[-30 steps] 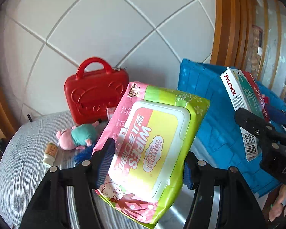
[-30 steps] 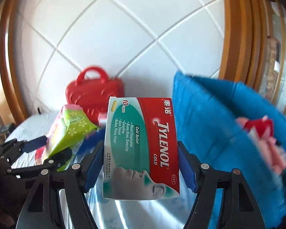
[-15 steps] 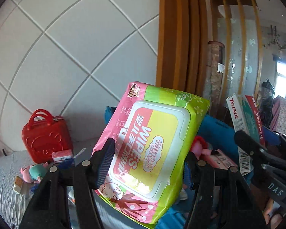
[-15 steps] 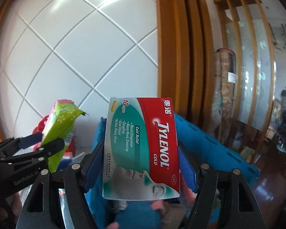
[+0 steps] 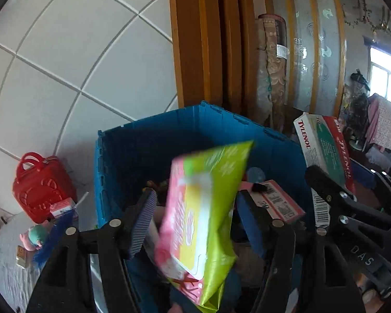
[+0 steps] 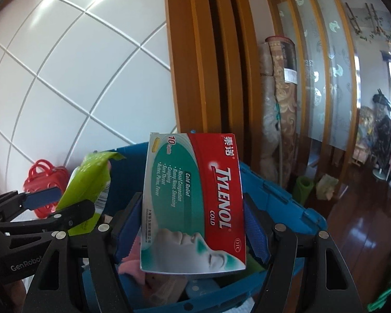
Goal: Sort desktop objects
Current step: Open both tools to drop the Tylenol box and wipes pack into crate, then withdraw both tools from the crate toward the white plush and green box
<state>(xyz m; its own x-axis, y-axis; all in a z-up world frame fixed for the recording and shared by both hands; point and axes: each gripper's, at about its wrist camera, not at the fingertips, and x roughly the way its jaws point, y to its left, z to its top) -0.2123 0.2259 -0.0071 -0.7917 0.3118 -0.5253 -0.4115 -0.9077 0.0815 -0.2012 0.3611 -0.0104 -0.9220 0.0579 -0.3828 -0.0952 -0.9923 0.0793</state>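
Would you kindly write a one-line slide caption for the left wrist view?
Left claw opening, its green-and-pink soft wipes pack dropping blurred into the blue plastic crate.

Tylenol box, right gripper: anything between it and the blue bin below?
Nothing visible blocks it. The Tylenol box hangs over the open blue bin, which already holds items. The wipes pack is dropping in to its left, from the opening left gripper.
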